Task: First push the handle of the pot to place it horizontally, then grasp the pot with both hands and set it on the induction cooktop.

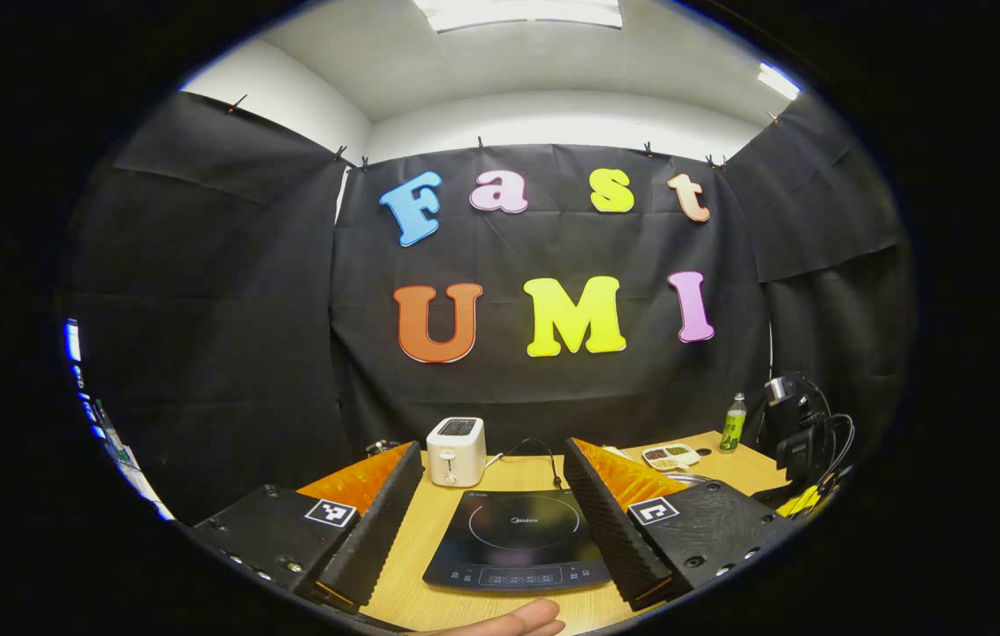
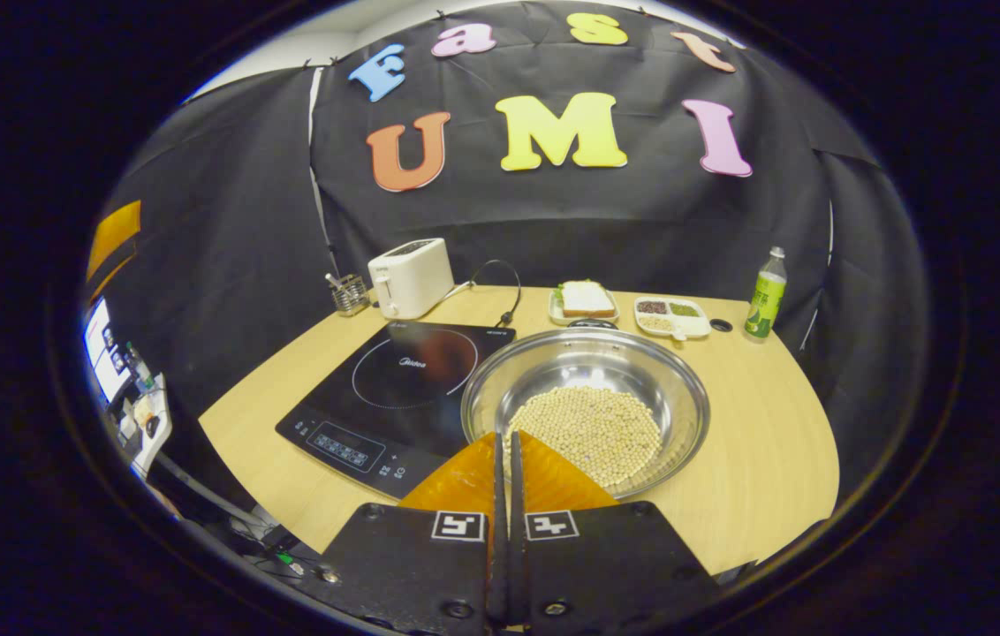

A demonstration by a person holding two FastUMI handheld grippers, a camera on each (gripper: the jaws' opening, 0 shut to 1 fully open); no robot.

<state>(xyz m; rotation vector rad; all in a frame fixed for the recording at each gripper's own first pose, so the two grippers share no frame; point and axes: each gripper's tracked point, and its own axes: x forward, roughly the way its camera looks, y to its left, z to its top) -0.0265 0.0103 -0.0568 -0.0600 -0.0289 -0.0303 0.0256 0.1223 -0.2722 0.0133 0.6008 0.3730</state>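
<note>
A wide steel pot (image 2: 641, 371) holding pale beans stands on the wooden table, just right of the black induction cooktop (image 2: 394, 389). A small dark handle piece (image 2: 593, 324) shows at the pot's far rim. My right gripper (image 2: 504, 439) is shut, its tips over the pot's near-left rim; whether they touch it I cannot tell. My left gripper (image 1: 493, 444) is open wide above the table, and the cooktop (image 1: 518, 539) lies between its fingers.
At the back stand a white toaster (image 2: 412, 276), a utensil holder (image 2: 348, 294), a plate with a sandwich (image 2: 584, 300), a divided seasoning dish (image 2: 672, 316) and a green bottle (image 2: 765, 293). A person's fingertip (image 1: 518, 618) shows below the cooktop. Cabled equipment (image 1: 805, 433) sits far right.
</note>
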